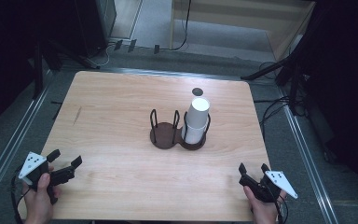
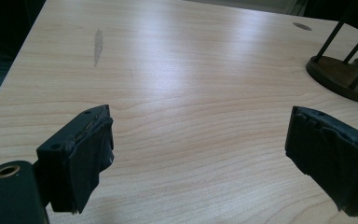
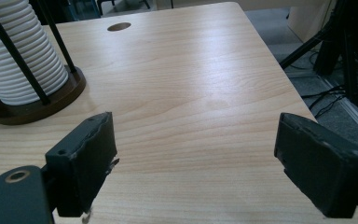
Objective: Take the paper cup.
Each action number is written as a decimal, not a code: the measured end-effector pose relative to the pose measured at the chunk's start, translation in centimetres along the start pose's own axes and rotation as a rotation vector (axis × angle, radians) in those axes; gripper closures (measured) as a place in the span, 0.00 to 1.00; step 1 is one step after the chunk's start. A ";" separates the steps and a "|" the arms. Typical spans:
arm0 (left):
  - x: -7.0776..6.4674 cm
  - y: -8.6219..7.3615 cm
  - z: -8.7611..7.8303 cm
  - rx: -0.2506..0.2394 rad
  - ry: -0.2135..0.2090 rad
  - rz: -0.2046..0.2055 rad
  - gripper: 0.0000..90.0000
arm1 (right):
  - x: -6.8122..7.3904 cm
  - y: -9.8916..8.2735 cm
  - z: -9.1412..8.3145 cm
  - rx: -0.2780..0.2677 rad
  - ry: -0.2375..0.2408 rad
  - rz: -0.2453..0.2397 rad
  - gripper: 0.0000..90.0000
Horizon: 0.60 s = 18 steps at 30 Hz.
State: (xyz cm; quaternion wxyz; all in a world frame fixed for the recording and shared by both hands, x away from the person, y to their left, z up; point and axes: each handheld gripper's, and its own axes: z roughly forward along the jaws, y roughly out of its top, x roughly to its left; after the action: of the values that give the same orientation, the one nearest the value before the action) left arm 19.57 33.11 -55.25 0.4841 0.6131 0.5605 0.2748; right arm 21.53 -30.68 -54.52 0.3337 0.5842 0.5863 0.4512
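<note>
left tool [image 1: 65, 163] at 7 o'clock: jaws spread, empty | right tool [image 1: 253, 170] at 5 o'clock: jaws spread, empty | cup stack [image 1: 196, 120] upright in right bay of holder [image 1: 165, 137], surface [image 1: 121, 107] centre | risk: tall stack likely tips if nudged sideways

My light wood-grain counter [image 1: 121, 116], with rounded corners, stands on grey carpeted floor [image 1: 303, 154]. Black cables [image 1: 275, 109] trail beside dark stand legs [image 1: 265, 71]. A pale wooden panel [image 1: 242, 14] lies beyond; the surroundings are dim.
</note>
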 end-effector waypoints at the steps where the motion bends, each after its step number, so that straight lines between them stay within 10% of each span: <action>1: 0.0 0.0 0.0 0.000 0.000 -0.004 0.09 | 0.0 0.0 0.0 0.000 0.000 0.000 0.14; 18: 0.3 -0.1 -0.1 0.001 -0.021 -0.031 0.09 | 3.5 3.0 1.2 0.018 0.065 -0.042 0.11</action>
State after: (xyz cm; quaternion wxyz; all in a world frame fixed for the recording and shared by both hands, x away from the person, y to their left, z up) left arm 19.50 33.40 -55.31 0.4940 0.6074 0.5650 0.2604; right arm 23.41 -27.32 -51.73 0.3186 0.5599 0.6130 0.4574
